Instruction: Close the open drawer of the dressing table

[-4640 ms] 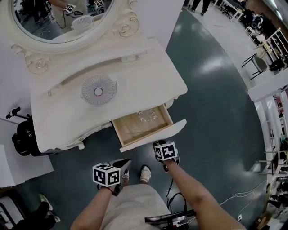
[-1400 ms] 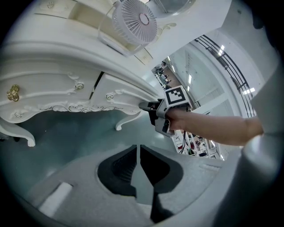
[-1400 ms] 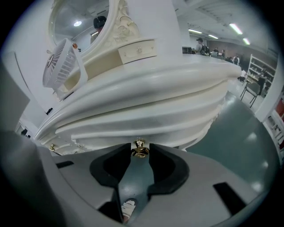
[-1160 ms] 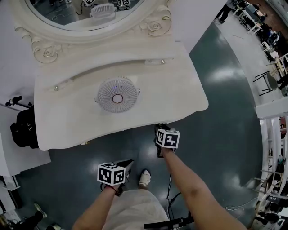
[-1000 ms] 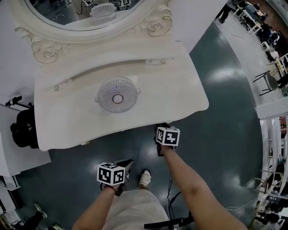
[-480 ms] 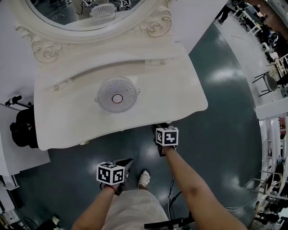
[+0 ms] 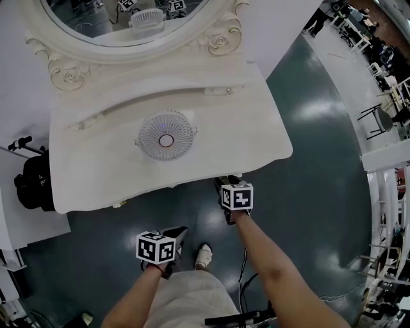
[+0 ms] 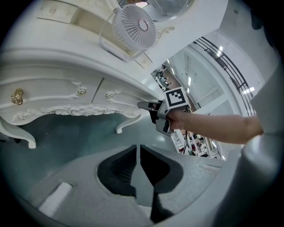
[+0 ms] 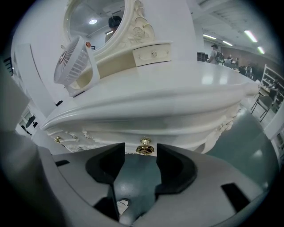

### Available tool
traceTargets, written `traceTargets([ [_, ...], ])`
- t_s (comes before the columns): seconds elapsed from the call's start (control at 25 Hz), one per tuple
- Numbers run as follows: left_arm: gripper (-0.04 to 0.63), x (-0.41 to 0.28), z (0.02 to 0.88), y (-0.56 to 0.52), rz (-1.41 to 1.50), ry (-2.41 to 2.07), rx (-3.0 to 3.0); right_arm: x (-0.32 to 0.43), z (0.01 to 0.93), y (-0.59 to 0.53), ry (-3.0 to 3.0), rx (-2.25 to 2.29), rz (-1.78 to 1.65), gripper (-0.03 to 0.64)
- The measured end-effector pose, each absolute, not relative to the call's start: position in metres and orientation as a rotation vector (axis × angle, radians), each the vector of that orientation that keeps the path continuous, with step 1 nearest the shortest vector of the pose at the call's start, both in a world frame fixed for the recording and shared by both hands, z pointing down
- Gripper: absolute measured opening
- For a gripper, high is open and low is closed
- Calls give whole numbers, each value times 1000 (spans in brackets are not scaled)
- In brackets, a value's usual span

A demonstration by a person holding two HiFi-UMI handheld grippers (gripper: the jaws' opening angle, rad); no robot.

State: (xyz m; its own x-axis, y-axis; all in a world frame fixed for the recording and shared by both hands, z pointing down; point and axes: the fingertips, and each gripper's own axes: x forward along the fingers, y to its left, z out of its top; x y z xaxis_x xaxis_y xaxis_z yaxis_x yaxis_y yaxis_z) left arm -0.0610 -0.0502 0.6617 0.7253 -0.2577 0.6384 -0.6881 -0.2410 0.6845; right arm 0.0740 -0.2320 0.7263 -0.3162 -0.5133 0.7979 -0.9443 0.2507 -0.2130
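The white dressing table (image 7: 115,179) has its drawer front (image 8: 116,95) flush with the carved apron, no gap showing. My right gripper (image 7: 221,183) is at the table's front edge, under the top. In the right gripper view its jaws are opening, with the drawer's gold knob (image 9: 144,147) between the tips of the right gripper (image 9: 140,153) and neither pad pressing on it. My left gripper (image 7: 175,234) hangs lower, over the floor beside the person's leg. The left gripper (image 8: 138,153) is shut and holds nothing.
A small white fan (image 7: 166,136) stands on the tabletop below the oval mirror (image 7: 122,16). A black bag with a tripod (image 7: 32,186) sits at the table's left end. The person's shoe (image 7: 204,255) is on the dark green floor. White furniture (image 7: 384,154) stands at right.
The drawer that stood open several seconds ago is now pushed in flush. Over the last second both hands have stayed almost in place.
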Motion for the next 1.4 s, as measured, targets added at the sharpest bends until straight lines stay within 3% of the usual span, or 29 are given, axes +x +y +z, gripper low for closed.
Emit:
traceTargets([
  [1.4, 12, -3, 546, -3, 384, -731, 2021, 90, 531, -67, -2355, 1173, 1020, 202],
])
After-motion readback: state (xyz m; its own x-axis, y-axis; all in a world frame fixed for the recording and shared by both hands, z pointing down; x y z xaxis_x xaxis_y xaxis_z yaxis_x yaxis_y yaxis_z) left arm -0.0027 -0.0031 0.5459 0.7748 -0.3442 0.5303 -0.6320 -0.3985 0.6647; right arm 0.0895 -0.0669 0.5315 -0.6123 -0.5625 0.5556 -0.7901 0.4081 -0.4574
